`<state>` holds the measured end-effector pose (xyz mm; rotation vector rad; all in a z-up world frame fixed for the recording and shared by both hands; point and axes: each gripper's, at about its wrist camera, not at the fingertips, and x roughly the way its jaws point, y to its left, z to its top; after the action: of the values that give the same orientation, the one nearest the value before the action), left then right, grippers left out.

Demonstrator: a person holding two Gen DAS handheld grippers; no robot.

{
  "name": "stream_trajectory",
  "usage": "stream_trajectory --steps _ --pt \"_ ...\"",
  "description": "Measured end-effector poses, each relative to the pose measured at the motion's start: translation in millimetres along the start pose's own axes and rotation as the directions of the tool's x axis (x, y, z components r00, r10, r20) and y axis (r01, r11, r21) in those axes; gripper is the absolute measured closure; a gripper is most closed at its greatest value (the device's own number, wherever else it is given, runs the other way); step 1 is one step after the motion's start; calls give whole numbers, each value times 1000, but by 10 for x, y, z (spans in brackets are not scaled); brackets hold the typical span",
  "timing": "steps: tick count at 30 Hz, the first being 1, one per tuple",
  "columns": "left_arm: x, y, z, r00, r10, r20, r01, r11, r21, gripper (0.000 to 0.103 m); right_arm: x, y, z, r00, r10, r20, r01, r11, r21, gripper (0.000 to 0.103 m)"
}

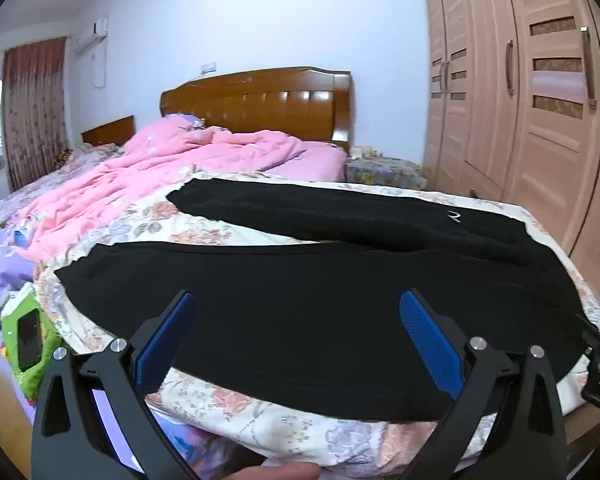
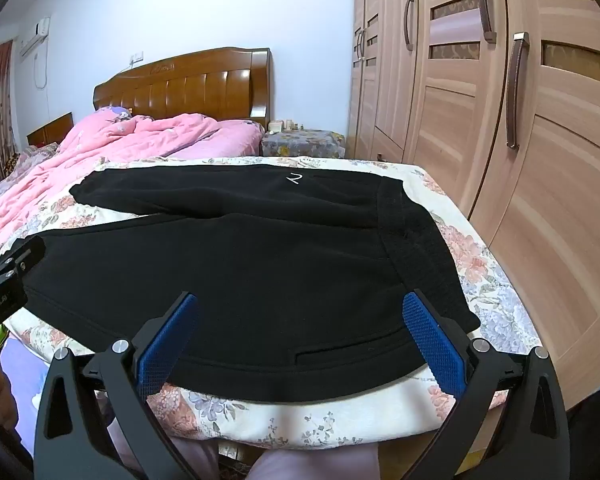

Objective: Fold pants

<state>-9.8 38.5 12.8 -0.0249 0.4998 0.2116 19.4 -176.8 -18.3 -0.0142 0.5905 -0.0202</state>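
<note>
Black pants point(image 1: 300, 300) lie spread flat on a floral bedsheet point(image 1: 204, 224), legs running left, waistband at the right; they also show in the right wrist view point(image 2: 260, 264). A small white logo point(image 2: 293, 178) marks the far leg. My left gripper point(image 1: 298, 300) is open and empty, hovering over the near leg. My right gripper point(image 2: 300, 304) is open and empty over the hip area near the waistband point(image 2: 416, 248). A pocket slit point(image 2: 340, 354) lies between its blue fingers point(image 2: 432, 344). Each gripper's edge shows in the other's view.
A pink quilt point(image 1: 148, 168) is bunched at the far left of the bed, below a wooden headboard point(image 1: 260, 100). A wardrobe point(image 2: 500, 120) stands close along the right. A nightstand point(image 2: 304, 142) sits at the back. A phone point(image 1: 30, 340) on green packaging lies at lower left.
</note>
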Motion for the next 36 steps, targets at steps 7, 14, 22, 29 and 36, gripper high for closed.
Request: stream_trajectory --steps 7,14,22,29,36 --pt "21 28 -6 999 50 -6 -50 999 -8 1 13 -5 11 1000 4 -1 -4 1000 5 4" --pt "39 69 -26 999 48 -10 -48 999 -11 1 -10 15 -20 1000 0 -1 0 1000 0 4" --pt "66 54 -58 999 34 -31 -34 999 2 1 60 3 -19 1000 12 -14 -12 1000 -10 4" --pt "248 -128 -168 976 -68 -205 81 995 58 1 325 -257 164 997 56 -46 -57 998 -17 4" --pt "402 -301 -124 939 -182 -292 212 975 73 1 978 -588 651 990 56 -132 -61 997 -36 4"
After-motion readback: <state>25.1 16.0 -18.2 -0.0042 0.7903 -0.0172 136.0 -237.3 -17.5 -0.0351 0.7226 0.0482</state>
